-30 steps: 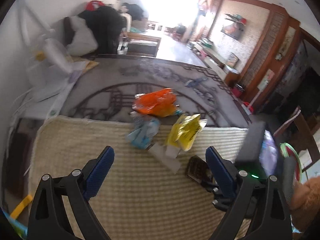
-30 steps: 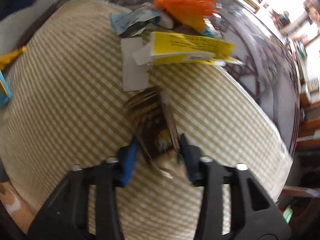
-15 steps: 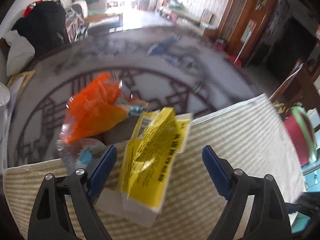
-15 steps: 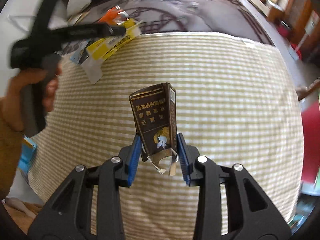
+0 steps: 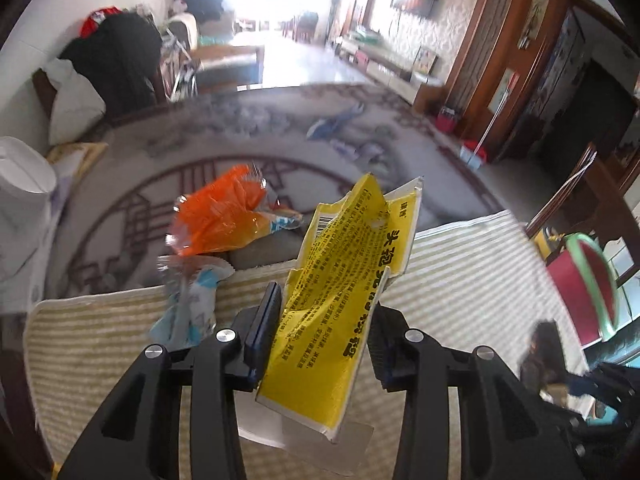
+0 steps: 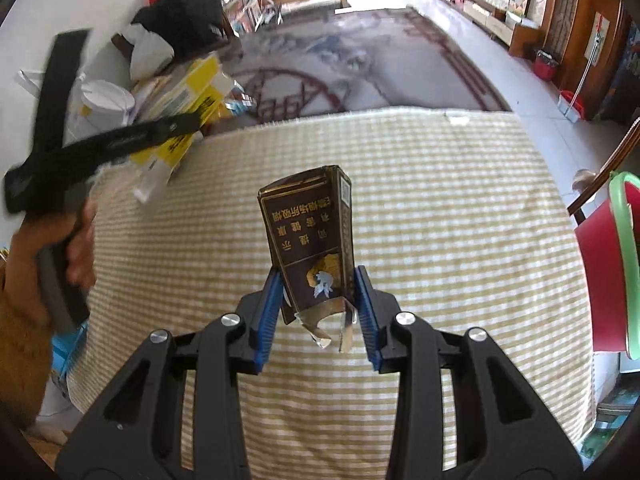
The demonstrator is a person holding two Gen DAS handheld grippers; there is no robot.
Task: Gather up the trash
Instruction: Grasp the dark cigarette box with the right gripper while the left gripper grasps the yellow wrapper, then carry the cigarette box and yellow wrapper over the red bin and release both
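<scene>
My left gripper [image 5: 326,332] is shut on a torn yellow packet [image 5: 344,292] with black print, held over the striped mat [image 5: 460,280]. An orange wrapper [image 5: 218,220] and a blue-white wrapper [image 5: 192,304] lie just beyond it at the mat's far edge. My right gripper [image 6: 318,312] is shut on a crushed dark brown cigarette pack [image 6: 312,240] and holds it upright above the mat [image 6: 440,220]. The left gripper with the yellow packet [image 6: 180,136] also shows at the left of the right wrist view.
A red bin with a green rim [image 6: 612,264] stands at the right, past the mat's edge; it also shows in the left wrist view [image 5: 584,280]. White containers [image 6: 106,106] and clutter sit at the far left. A patterned table top [image 5: 240,148] lies beyond the mat.
My left gripper closed on the yellow packet and lifted it. My right gripper lifted the brown cigarette pack off the mat and swung toward the right.
</scene>
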